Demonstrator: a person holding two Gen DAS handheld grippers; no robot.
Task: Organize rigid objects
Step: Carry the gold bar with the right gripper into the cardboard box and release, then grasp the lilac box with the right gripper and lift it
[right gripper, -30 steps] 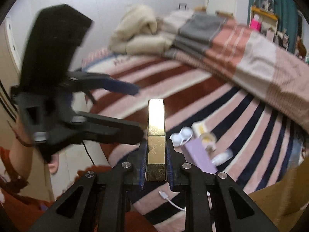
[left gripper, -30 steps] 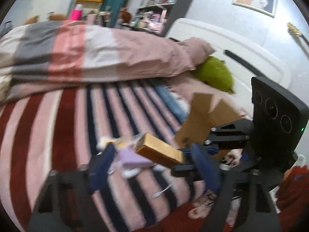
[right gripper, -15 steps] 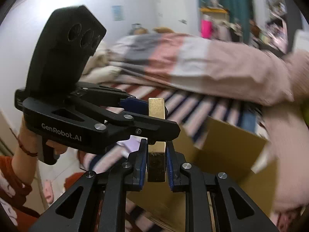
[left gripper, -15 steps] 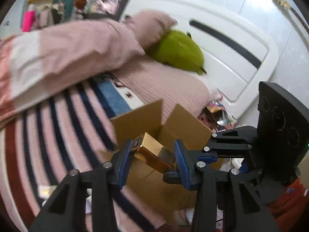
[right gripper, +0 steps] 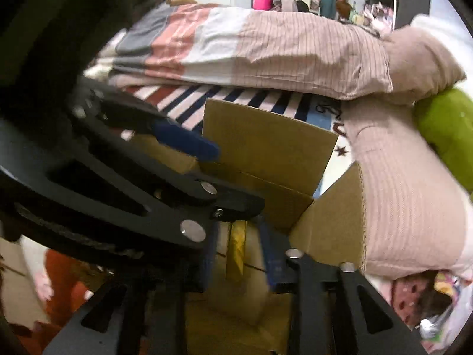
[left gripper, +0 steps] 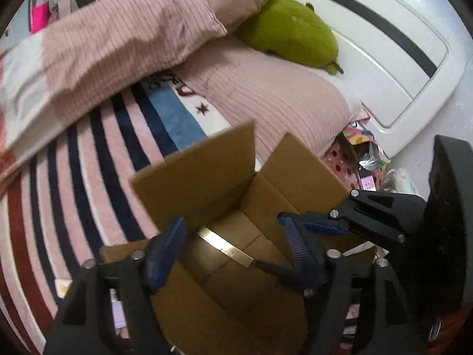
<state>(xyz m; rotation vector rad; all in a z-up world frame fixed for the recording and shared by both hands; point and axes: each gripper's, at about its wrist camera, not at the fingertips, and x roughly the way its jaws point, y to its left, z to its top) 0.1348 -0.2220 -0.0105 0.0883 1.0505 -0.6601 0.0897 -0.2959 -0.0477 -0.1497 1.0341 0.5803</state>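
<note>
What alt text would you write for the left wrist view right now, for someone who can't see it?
A gold rectangular box lies inside an open cardboard box on a striped bedspread, framed by the open left gripper. The right gripper reaches in from the right, fingers apart beside the gold box. Behind are a pink pillow and a green plush toy.
</note>
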